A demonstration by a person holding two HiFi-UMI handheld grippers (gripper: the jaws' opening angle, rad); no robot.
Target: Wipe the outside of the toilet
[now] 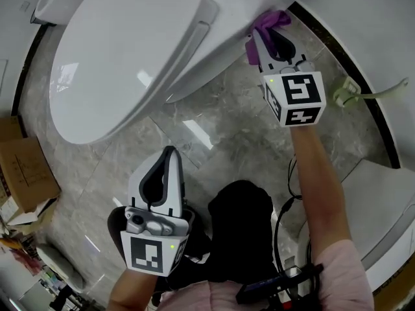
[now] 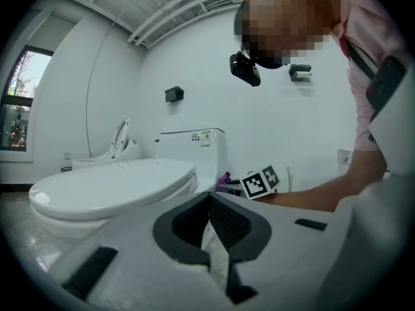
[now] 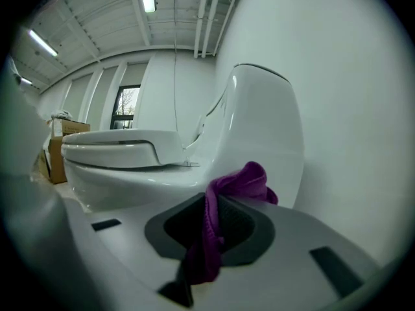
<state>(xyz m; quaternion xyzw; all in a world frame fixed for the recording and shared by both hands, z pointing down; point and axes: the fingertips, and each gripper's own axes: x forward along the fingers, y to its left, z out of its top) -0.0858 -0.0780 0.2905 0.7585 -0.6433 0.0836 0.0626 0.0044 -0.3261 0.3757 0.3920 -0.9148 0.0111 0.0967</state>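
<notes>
Purple cloth (image 1: 271,22) gripped by right gripper (image 1: 271,41) fingers, at toilet (image 1: 130,50); left gripper (image 1: 170,154) closed; label (image 2: 206,138) illegible

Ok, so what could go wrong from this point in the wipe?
1. The purple cloth is pinched only by a narrow fold in the right hand-held gripper; dragging along the toilet might pull it free.
2. Little cloth covers the tips, so hard plastic may scrape the toilet.
3. The hose fitting close by could snag the arm.
</notes>
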